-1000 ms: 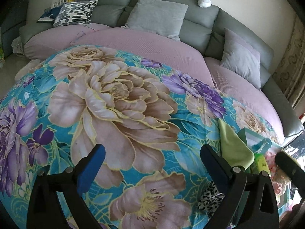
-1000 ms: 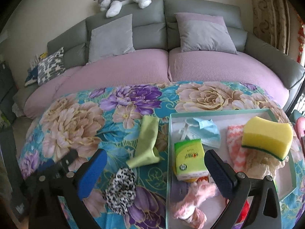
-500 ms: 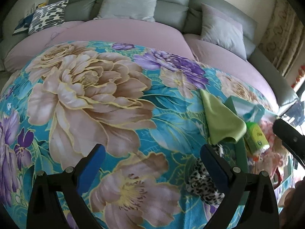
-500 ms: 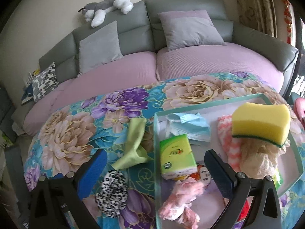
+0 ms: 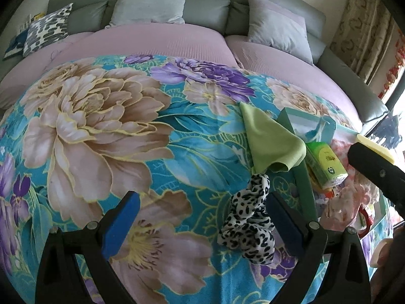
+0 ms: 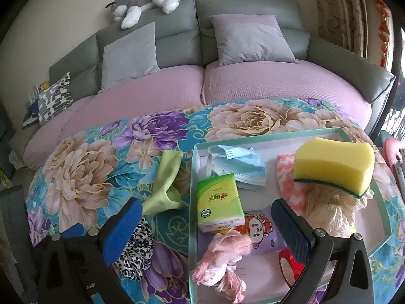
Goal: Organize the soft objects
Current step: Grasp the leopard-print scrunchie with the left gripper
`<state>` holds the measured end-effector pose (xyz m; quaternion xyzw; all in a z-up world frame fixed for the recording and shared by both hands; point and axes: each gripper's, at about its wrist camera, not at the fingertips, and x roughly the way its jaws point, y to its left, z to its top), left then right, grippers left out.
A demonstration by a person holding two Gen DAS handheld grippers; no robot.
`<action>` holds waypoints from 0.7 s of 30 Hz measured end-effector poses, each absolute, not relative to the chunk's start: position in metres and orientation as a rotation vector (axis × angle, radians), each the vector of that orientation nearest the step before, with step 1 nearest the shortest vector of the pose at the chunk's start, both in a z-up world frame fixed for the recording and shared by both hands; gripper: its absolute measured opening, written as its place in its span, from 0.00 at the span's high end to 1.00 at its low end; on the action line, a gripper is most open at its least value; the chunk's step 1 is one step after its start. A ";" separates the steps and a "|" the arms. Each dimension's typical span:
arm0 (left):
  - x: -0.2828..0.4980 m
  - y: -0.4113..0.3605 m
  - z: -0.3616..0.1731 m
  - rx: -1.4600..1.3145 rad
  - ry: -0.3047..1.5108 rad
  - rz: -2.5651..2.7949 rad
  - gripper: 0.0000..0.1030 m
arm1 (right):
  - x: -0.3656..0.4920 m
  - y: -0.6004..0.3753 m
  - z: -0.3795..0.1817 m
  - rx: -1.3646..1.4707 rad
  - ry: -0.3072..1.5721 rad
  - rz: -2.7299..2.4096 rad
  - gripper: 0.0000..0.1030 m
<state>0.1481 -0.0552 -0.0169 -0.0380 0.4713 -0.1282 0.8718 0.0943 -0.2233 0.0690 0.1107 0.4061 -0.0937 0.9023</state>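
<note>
Left wrist view: the left claw (image 5: 201, 217) hangs wide open with nothing between its blue pads, low over the floral teal blanket (image 5: 101, 116). The leopard-print fabric scrunchie (image 5: 249, 224) lies on the blanket at about four o'clock, just inside the right pad. Beyond it, at two o'clock, the lime-green folded cloth (image 5: 272, 141) rests with its far corner against the near edge of the shallow pale-green tray (image 5: 302, 182). Broad bare blanket spreads from nine to twelve o'clock.

Right wrist view: the right claw (image 6: 207, 224) is also spread wide and grips nothing, poised over the tray's left wall (image 6: 193, 202). Inside the tray sit a green tissue pack (image 6: 219, 202), a light-blue face mask (image 6: 238, 164), a yellow sponge (image 6: 334, 167) on a pink-and-white checked cloth (image 6: 288, 185), cream lace fabric (image 6: 331, 210) and a pink fluffy bundle (image 6: 222, 258) at six o'clock. A little bare tray floor shows at twelve o'clock. The lilac-covered sofa (image 6: 227, 86) runs behind.
</note>
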 end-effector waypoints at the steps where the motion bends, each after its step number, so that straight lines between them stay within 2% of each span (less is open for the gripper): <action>1: 0.148 -0.056 -0.017 -0.087 0.989 -0.272 0.03 | 0.094 -0.224 0.070 0.232 0.836 -0.197 0.00; 17: 0.140 -0.083 -0.027 -0.037 1.044 -0.347 0.06 | 0.096 -0.227 0.062 0.249 0.855 -0.211 0.00; 21: 0.140 -0.090 -0.034 -0.017 1.074 -0.368 0.18 | 0.097 -0.227 0.061 0.252 0.858 -0.212 0.00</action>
